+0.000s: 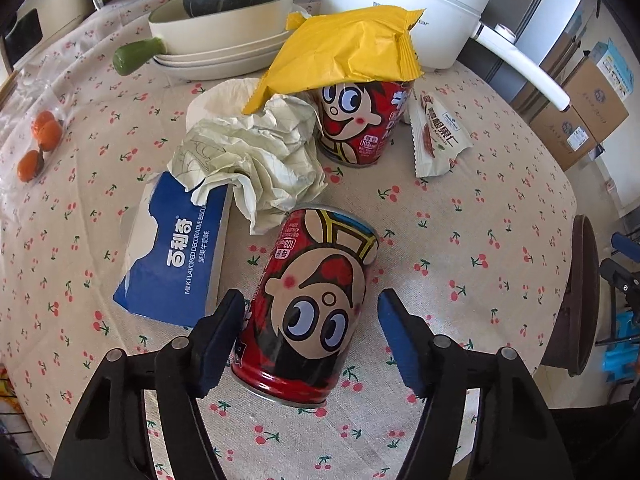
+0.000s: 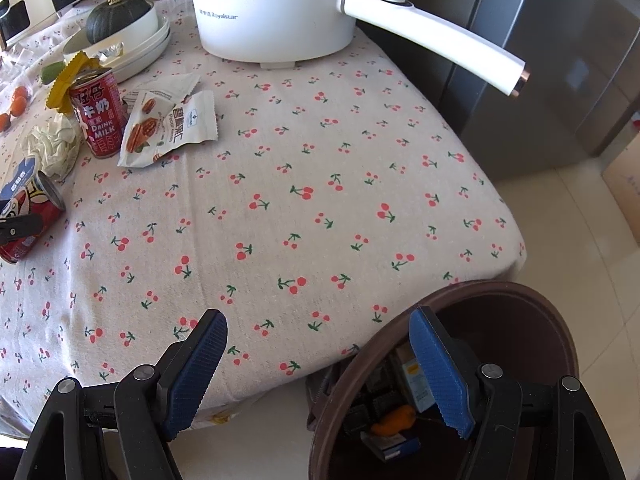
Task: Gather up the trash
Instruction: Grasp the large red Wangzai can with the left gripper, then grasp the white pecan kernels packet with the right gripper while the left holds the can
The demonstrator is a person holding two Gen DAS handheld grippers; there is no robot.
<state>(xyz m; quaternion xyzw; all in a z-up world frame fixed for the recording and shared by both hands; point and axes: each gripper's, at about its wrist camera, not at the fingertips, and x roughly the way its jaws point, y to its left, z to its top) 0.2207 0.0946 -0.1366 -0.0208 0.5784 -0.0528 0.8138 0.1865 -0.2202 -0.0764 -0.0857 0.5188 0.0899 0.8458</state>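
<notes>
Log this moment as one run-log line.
left gripper: open around lying red can | right gripper: open, empty, over bin rim

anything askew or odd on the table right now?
Yes. One red milk can lies tipped on its side between the open left gripper's fingers; its twin stands upright with a yellow wrapper draped over its top. The blue biscuit box is torn open, with crumpled paper spilling over it.

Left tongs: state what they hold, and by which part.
Nothing is gripped yet. The left tongs stand open around the lying red cartoon-face milk can, straddling its lower body; one pad is at its side, the other is clear of it.
</notes>
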